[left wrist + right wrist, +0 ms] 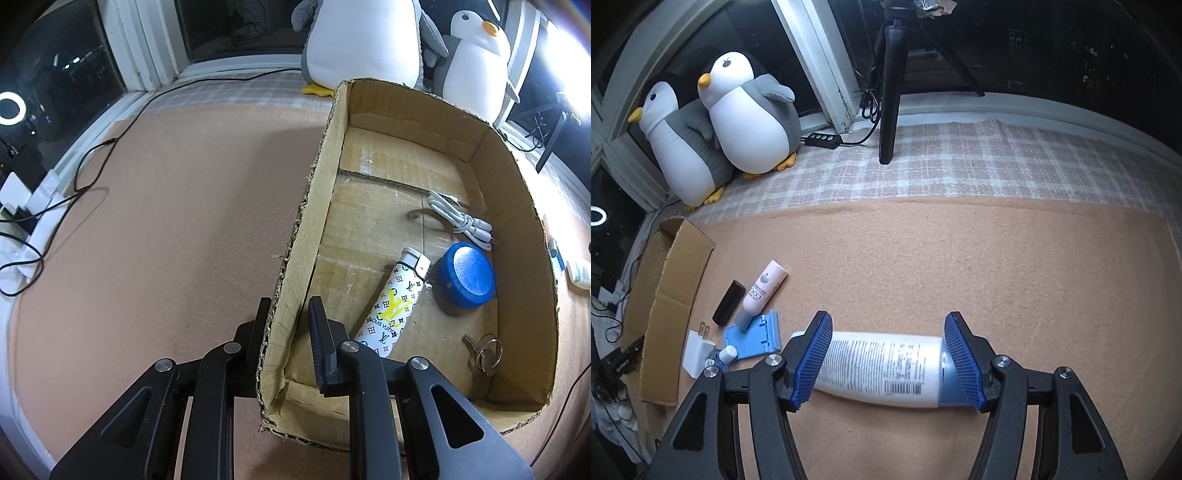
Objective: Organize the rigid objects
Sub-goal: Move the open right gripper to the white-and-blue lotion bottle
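My left gripper (291, 325) is shut on the near left wall of the cardboard box (517, 192), one finger outside it and one inside. In the box lie a patterned white bottle (395, 306), a blue round jar (467, 277), a coiled white cable (461, 221) and keys (487, 352). My right gripper (886, 354) stands open over a white tube with a blue cap (886, 365). The tube lies crosswise on the pink blanket, its ends hidden behind the blue pads (814, 354).
Left of the tube lie a pink tube (762, 291), a black cylinder (728, 303), a blue stand (755, 336), a white plug (698, 350) and a small white bottle (727, 354), next to the box (672, 306). Two plush penguins (750, 118) and a tripod leg (890, 92) stand at the back.
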The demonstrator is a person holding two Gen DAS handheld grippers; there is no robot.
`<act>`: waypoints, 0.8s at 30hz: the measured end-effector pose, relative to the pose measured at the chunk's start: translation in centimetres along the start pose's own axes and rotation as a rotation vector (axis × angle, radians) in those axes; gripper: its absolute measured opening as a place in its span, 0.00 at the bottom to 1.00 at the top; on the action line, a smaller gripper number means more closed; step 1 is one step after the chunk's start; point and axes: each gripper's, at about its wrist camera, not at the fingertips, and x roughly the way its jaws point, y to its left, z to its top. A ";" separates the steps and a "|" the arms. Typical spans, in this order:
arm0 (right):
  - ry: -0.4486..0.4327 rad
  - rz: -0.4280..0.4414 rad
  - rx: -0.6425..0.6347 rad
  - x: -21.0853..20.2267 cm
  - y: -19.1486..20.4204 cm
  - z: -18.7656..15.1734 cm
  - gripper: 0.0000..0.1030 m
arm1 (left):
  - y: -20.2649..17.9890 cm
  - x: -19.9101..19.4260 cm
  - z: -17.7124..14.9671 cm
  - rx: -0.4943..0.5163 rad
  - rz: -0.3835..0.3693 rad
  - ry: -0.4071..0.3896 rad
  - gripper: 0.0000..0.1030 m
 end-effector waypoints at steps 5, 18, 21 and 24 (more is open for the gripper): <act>0.069 -0.001 -0.015 1.5 -0.2 0.6 0.57 | 0.0 0.0 0.0 -0.001 -0.001 0.000 0.17; 0.109 0.083 0.024 -0.1 -0.9 -3.5 0.58 | 0.0 0.0 0.0 0.000 0.000 0.000 0.17; 0.072 0.029 -0.015 -0.4 0.1 -4.6 0.58 | 0.1 0.0 0.0 0.001 0.000 -0.001 0.17; 0.036 -0.031 -0.087 -0.2 1.5 -5.6 0.58 | 0.1 0.0 0.0 0.000 0.001 0.000 0.17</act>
